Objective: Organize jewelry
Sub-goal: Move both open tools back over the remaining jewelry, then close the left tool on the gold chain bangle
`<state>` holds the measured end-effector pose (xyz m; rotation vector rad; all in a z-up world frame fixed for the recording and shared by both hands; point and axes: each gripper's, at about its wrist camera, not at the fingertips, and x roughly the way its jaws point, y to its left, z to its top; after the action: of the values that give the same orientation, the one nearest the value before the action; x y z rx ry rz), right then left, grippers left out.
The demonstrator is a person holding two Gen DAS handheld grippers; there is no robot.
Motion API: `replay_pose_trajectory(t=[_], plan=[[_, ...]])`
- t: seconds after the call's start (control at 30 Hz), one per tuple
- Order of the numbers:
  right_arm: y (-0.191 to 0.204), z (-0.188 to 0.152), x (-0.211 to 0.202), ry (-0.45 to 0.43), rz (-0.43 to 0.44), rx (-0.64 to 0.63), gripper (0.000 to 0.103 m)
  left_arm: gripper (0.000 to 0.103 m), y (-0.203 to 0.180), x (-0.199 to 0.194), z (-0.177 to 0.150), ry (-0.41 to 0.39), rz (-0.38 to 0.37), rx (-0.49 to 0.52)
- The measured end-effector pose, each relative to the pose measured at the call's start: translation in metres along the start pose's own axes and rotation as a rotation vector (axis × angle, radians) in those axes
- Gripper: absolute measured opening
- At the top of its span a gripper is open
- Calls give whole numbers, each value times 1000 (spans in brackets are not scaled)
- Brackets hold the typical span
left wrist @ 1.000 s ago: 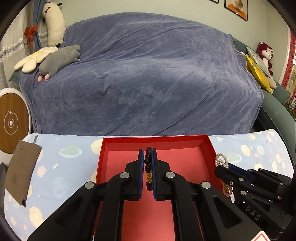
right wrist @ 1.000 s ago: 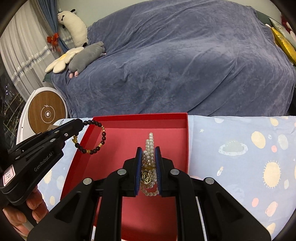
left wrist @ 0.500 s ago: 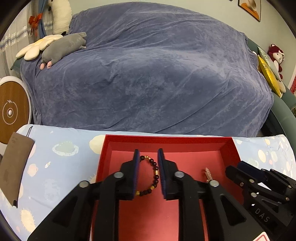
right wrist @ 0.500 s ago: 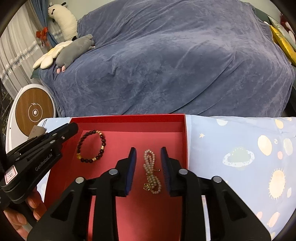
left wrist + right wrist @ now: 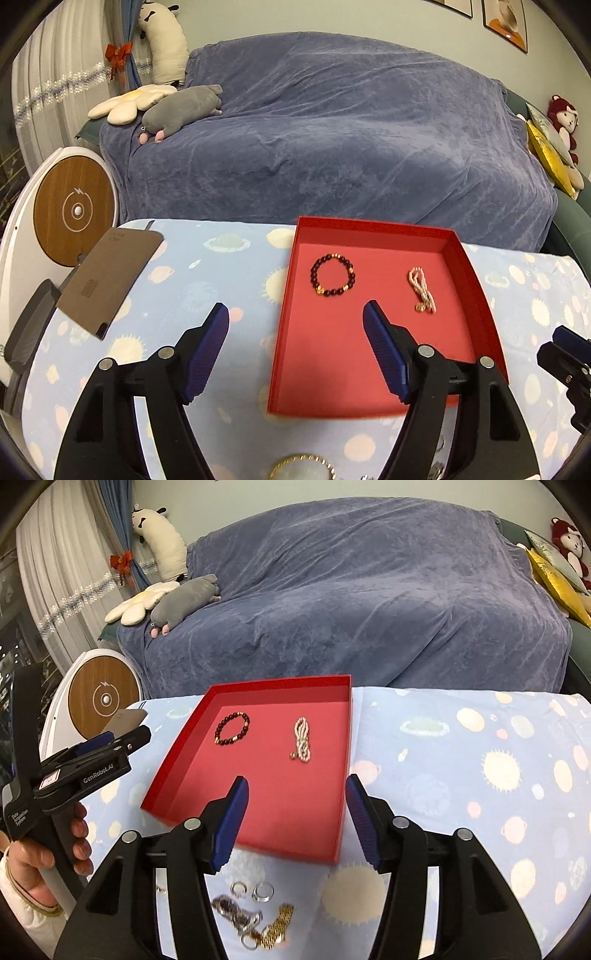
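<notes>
Jaws on both the left gripper (image 5: 295, 314) and right gripper (image 5: 297, 788) are gaping wide, gripping nothing; beaded bracelet (image 5: 333, 275) and pearl strand (image 5: 422, 290) are lying apart in the red tray (image 5: 476, 280).

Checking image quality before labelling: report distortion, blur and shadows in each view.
Left wrist view: strong fisheye bend with dark corners; the red tray near edge smears slightly, while the dark bead bracelet stays sharp. Right wrist view: same barrel curve; the pearl strand is crisp, and the loose rings and chains at the bottom look soft, under the shade of the open right gripper.
</notes>
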<state>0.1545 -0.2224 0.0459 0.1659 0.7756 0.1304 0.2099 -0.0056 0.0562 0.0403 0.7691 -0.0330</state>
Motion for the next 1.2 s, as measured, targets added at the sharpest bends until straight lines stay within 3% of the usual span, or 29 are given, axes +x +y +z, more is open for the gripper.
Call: replay_pose_trajectory(t=[0.3, 0.47, 0.8, 1.2], plan=[[0, -76, -24, 90, 24, 70, 53, 75, 7, -20, -77, 100, 33, -10], [7, -95, -24, 112, 23, 80, 53, 75, 16, -16, -106, 166, 28, -56], [23, -113, -12, 123, -25, -6, 53, 85, 13, -11, -130, 201, 35, -47], [26, -118, -2, 161, -15, -12, 53, 86, 1, 7, -138, 242, -4, -34]])
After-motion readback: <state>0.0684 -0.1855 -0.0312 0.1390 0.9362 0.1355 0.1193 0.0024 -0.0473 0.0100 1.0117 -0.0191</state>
